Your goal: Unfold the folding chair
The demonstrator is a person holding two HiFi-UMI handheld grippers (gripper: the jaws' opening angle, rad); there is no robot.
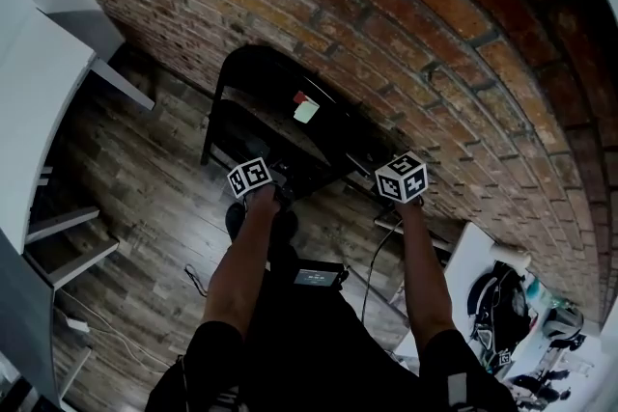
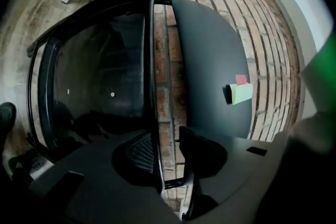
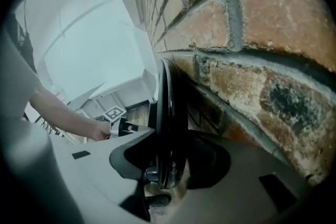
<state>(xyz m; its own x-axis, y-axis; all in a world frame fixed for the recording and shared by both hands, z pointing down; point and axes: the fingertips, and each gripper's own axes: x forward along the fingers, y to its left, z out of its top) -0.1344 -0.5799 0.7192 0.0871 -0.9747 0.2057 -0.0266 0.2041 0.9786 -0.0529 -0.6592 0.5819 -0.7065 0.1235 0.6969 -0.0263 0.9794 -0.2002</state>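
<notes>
Between the fingers (image 2: 202, 152) of the left gripper (image 2: 163, 136) runs a black frame tube (image 2: 154, 86) of the folding chair (image 1: 266, 101). These fingers stand partly apart. The tube lies against the ribbed pad of the finger at the view's left, and a strip of brick shows between the tube and the other finger, so they do not clamp it. Beyond and to the right of that finger spreads a rounded black panel (image 2: 210, 60) of the chair, bearing a green sticky note (image 2: 240, 93) with a red tab at its top. Left of the fingers, inside the curved frame, sits a darker panel (image 2: 100, 71) with two pale rivets.

At the right gripper (image 3: 170, 136) the fingers (image 3: 210, 160) stand wide, one on each side of the chair's folded edge, seen end-on. The stacked black tubes fill the gap from finger to finger, and the fingers close on them. Just right of these fingers rises the brick wall (image 3: 252, 50). Off to their left, a bare forearm (image 3: 58, 107) reaches to the left gripper's marker cube (image 3: 114, 112).

Ahead of both pairs of fingers, in the head view, the chair is folded, upright and leaning on the wall, its legs on the wood floor (image 1: 145, 198).
</notes>
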